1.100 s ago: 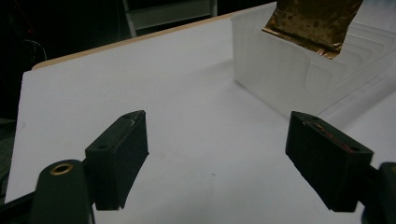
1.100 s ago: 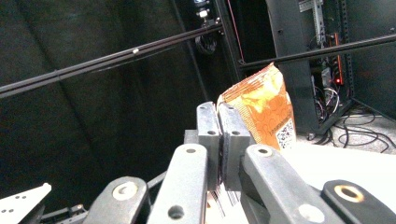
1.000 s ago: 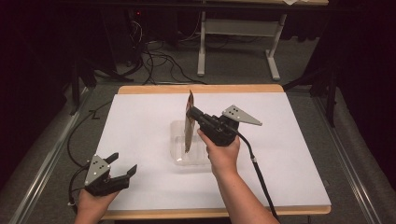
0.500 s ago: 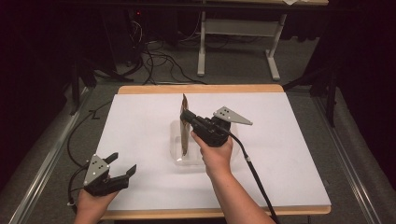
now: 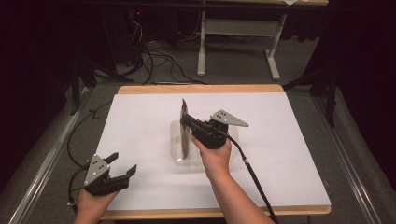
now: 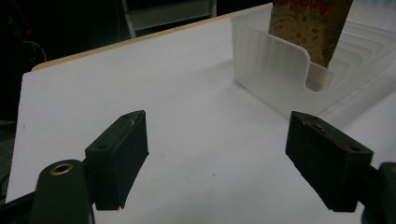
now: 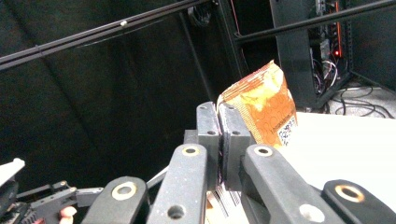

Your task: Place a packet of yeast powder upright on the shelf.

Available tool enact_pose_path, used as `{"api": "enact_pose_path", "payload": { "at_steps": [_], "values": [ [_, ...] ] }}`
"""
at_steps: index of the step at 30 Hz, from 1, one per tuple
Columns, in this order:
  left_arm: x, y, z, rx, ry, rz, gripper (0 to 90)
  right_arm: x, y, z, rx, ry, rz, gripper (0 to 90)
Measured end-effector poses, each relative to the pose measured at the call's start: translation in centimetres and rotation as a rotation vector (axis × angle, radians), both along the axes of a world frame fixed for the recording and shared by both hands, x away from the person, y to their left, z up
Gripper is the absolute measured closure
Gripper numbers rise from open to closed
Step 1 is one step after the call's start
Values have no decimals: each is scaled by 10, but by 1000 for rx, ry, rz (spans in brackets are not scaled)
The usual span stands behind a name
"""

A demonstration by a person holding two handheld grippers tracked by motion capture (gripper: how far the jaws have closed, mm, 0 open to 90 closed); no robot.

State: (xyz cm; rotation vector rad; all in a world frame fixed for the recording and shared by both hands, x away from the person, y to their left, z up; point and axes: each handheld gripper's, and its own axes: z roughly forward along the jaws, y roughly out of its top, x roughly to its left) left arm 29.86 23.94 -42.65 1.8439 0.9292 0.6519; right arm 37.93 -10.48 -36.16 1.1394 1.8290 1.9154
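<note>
Two claws, my right gripper (image 5: 186, 122) clenched on orange snack packet (image 5: 185, 130) upright over clear tray (image 5: 176, 148), my left gripper (image 5: 122, 164) released, wide, bare white tabletop (image 5: 140, 121) ahead.

Print is carried by the orange snack packet (image 7: 261, 109), but none of it can be made out. A small square code patch is seen at the packet's 4 o'clock corner in the right gripper view, with pale lettering beside it, too blurred to be read. Red lettering at its 12 o'clock edge is cut off in the left gripper view.
</note>
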Motion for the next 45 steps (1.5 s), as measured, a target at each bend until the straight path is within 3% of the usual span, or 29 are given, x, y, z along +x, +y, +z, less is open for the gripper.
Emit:
{"api": "enact_pose_path", "payload": {
  "at_steps": [17,30,33,41,45],
  "values": [
    [0,0,-1,-4,2,-4,217,1,4,-22,-42,45,5,882],
    [0,0,0,-5,2,-9,217,2,0,-23,-47,60,1,833],
    [0,0,0,-6,3,-10,217,2,0,-21,-49,65,5,782],
    [0,0,0,-5,3,-14,217,0,-4,-17,-86,67,-21,503],
    [1,0,-1,-5,5,-13,217,-8,-10,-13,-148,50,-6,413]
  ]
}}
